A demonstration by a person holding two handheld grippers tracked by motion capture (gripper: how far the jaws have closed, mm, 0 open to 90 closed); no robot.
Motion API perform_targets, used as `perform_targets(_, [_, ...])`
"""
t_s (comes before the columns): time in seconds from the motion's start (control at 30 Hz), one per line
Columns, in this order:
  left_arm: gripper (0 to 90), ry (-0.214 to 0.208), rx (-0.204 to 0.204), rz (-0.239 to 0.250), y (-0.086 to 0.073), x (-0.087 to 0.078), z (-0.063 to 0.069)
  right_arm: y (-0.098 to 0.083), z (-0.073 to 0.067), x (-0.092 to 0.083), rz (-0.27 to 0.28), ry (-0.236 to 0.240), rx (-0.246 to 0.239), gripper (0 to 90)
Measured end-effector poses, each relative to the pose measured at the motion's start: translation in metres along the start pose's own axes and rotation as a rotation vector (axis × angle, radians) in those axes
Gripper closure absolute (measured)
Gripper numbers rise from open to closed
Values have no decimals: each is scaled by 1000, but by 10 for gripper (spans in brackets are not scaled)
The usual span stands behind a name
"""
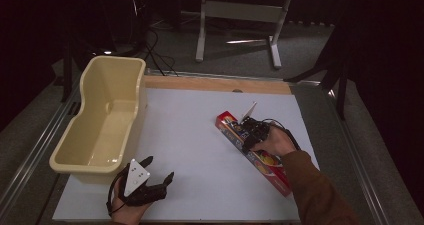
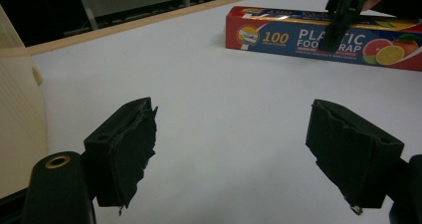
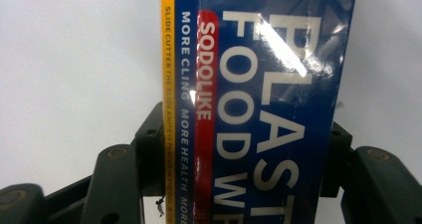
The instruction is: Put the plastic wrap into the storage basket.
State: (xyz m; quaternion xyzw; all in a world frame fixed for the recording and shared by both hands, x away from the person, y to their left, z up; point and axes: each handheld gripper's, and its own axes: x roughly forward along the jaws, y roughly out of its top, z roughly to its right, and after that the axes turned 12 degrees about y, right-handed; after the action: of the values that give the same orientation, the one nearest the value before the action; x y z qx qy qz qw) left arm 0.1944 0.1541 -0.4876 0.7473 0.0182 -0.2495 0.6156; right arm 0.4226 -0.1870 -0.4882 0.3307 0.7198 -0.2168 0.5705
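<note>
A long red and blue box of plastic food wrap lies slantwise on the right half of the white table top. My right gripper comes down on its far half, with a jaw pressed against each long side of the box, so it is shut on it. In the left gripper view the box lies at the top right with the right gripper on it. My left gripper hovers near the front left edge, jaws wide open and nothing between them.
A large cream plastic tub stands along the table's left side, close to my left gripper; its wall is at the left of the left gripper view. A wooden strip borders the far edge. A metal table frame stands on the floor beyond.
</note>
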Motion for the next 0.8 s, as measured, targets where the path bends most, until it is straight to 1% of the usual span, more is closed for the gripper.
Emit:
perform_targets(0.1, [192,1,1,0,0,0,0,1,-1,0,-14,-5,12,414])
perform_targets(0.23, [194,3,0,1,0,0,0,0,-2,0,-16,-1,25,416])
perform_targets(0.43, [196,10,4,2,-1,-1,0,-4,-1,-3,0,14,53,420])
perform_targets(0.57, [196,15,3,1,-1,-1,0,-5,-2,-5,15,25,61,420])
perform_targets(0.63, [197,15,4,1,-1,0,-1,-6,-2,-10,31,64,77,420])
perform_targets(0.7, [197,13,5,1,-1,0,0,-7,-1,-13,40,85,82,420])
perform_targets(0.8, [197,13,7,0,-1,0,-1,-8,-1,-17,65,119,106,419])
